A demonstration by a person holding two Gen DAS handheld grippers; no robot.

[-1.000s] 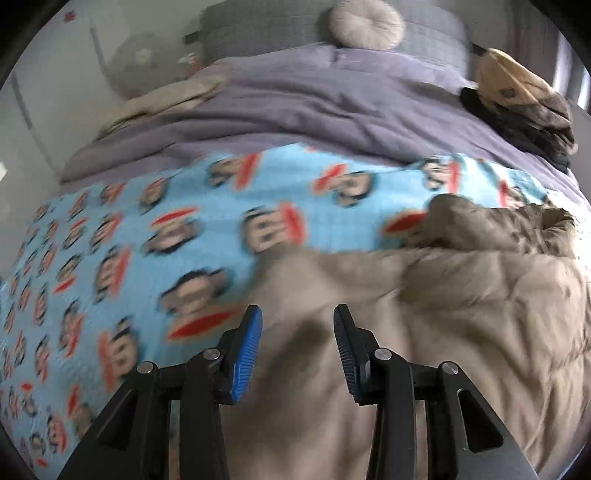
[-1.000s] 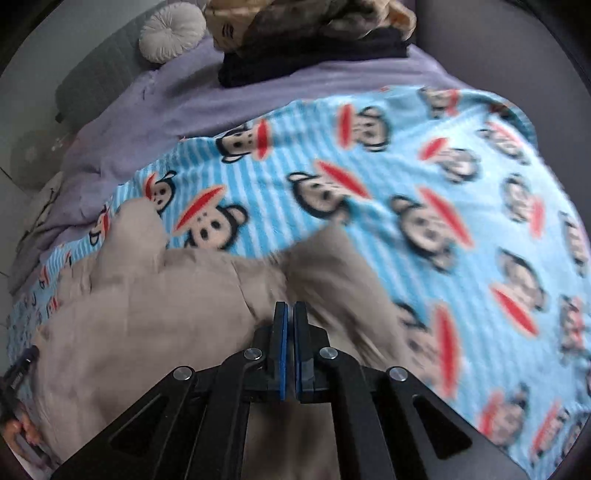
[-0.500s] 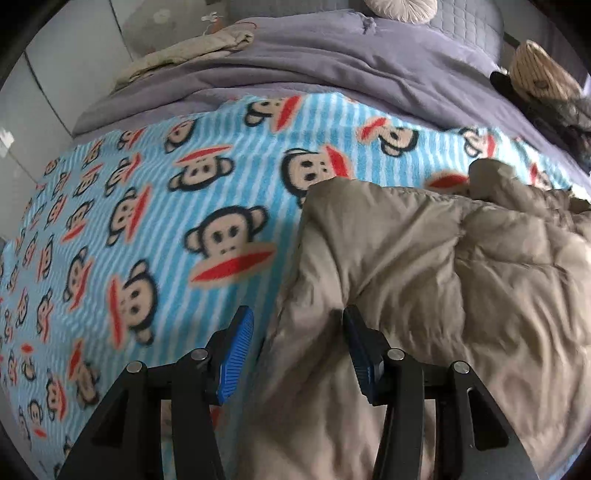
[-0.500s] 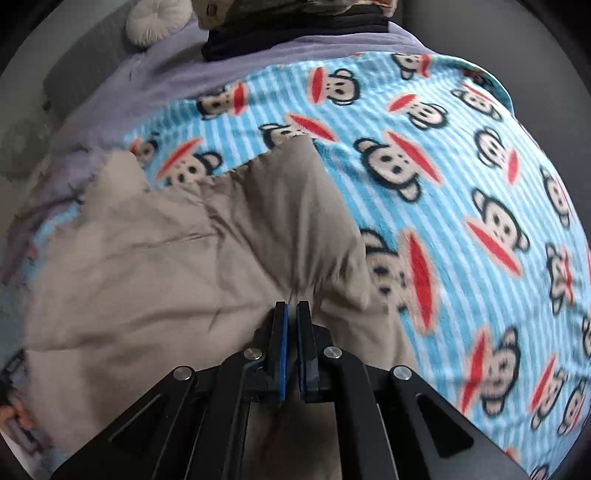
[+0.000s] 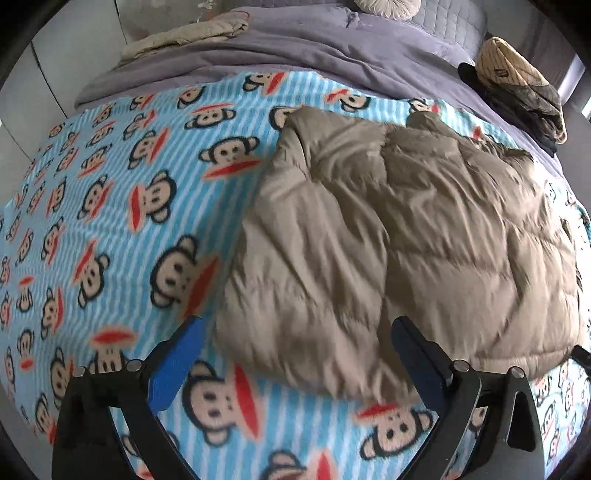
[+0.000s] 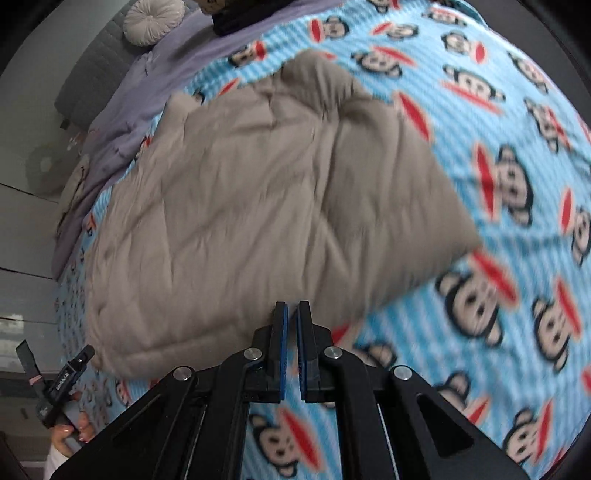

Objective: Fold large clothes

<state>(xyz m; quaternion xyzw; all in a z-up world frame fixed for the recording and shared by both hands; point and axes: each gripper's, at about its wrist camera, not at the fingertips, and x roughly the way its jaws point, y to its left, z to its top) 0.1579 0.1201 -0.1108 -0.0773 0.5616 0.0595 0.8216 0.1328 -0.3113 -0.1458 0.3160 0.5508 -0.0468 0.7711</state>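
Observation:
A beige quilted puffer jacket (image 5: 399, 236) lies folded into a rough rectangle on a blue monkey-print blanket (image 5: 110, 206). It also fills the middle of the right wrist view (image 6: 266, 206). My left gripper (image 5: 295, 347) is wide open, hovering above the jacket's near left corner and holding nothing. My right gripper (image 6: 292, 317) hangs above the jacket's near edge with its jaws a narrow slit apart and nothing between them. The left gripper shows at the lower left of the right wrist view (image 6: 59, 387).
A purple duvet (image 5: 295, 48) covers the far half of the bed, with a round cushion (image 6: 153, 18) at the headboard. A pile of folded clothes (image 5: 517, 85) sits far right, and a beige folded garment (image 5: 188, 37) far left.
Both grippers have risen and pulled back from the jacket. The right gripper has let go of the jacket and its jaws have parted slightly. The left jaws have opened wider. The jacket now lies flat.

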